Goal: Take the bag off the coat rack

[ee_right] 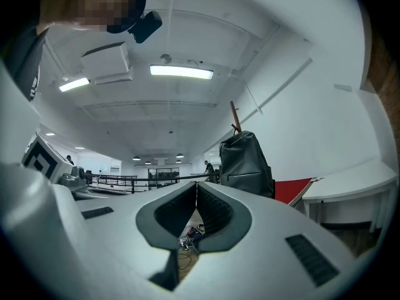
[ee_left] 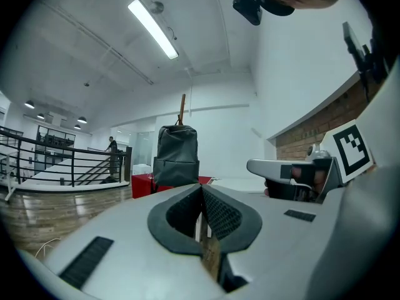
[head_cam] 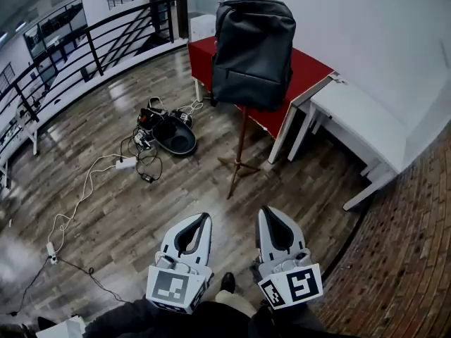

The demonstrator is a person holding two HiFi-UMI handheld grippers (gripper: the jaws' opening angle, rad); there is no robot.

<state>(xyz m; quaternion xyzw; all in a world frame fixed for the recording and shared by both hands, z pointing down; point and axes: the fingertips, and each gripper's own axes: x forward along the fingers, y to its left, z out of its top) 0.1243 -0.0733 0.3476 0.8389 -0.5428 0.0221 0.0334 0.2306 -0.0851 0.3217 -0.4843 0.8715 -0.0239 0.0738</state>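
Note:
A dark grey backpack [head_cam: 254,51] hangs by its top loop from a thin wooden coat rack [head_cam: 239,150] standing on the wood floor. The same backpack [ee_left: 177,157] shows ahead in the left gripper view, and the backpack [ee_right: 245,162] is to the right of centre in the right gripper view. My left gripper [head_cam: 205,218] and right gripper [head_cam: 266,213] are side by side low in the head view, well short of the rack. Both are shut with nothing between the jaws.
A red table [head_cam: 310,72] and a white table [head_cam: 366,122] stand behind the rack against the white wall. A black round device [head_cam: 176,136] and tangled cables [head_cam: 137,157] lie on the floor to the left. A black railing [head_cam: 84,51] runs along the far left.

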